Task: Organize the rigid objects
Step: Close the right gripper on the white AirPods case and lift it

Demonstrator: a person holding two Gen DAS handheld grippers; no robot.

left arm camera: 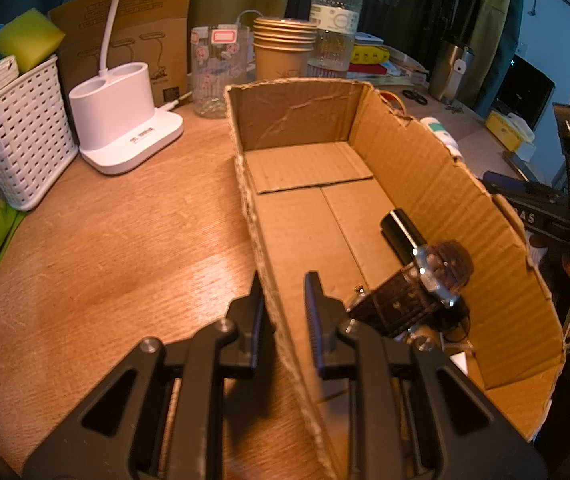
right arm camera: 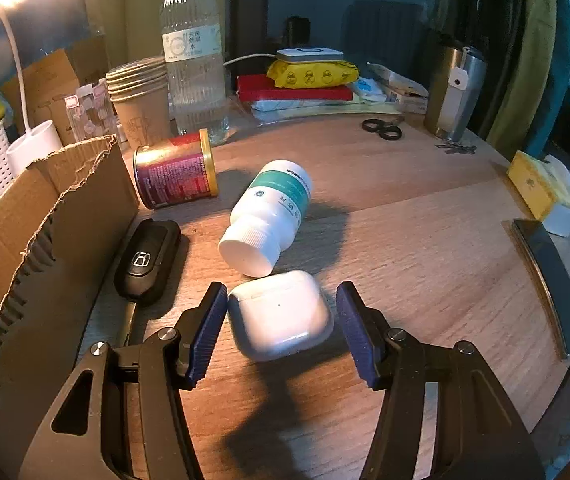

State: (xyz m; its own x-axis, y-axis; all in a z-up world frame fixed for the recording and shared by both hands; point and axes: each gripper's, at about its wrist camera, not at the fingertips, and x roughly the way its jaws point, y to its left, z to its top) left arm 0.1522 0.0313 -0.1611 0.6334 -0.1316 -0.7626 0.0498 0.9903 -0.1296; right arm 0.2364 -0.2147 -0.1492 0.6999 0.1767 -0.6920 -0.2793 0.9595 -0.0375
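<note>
The cardboard box [left arm camera: 425, 168] already holds a wristwatch [left arm camera: 425, 284] and a black case [left arm camera: 401, 234], its wall pinched by the closed left gripper [left arm camera: 285, 300], while the half-open right gripper [right arm camera: 281, 312] straddles the earbud case [right arm camera: 281, 314] without clamping it, and the pill bottle [right arm camera: 269, 212], tin can [right arm camera: 175, 170] and car key [right arm camera: 147, 258] remain on the table [right arm camera: 405, 240].

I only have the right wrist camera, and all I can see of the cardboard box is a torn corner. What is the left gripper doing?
Observer: The left gripper is shut on one long wall of the box, one finger inside and one outside.
Operator: Is anything in the box already?
Observer: Yes, a watch with a dark strap lies by the opposite long wall.
Operator: Anything else in there?
Observer: A slim black object lies on the box floor just beyond the watch.
</note>
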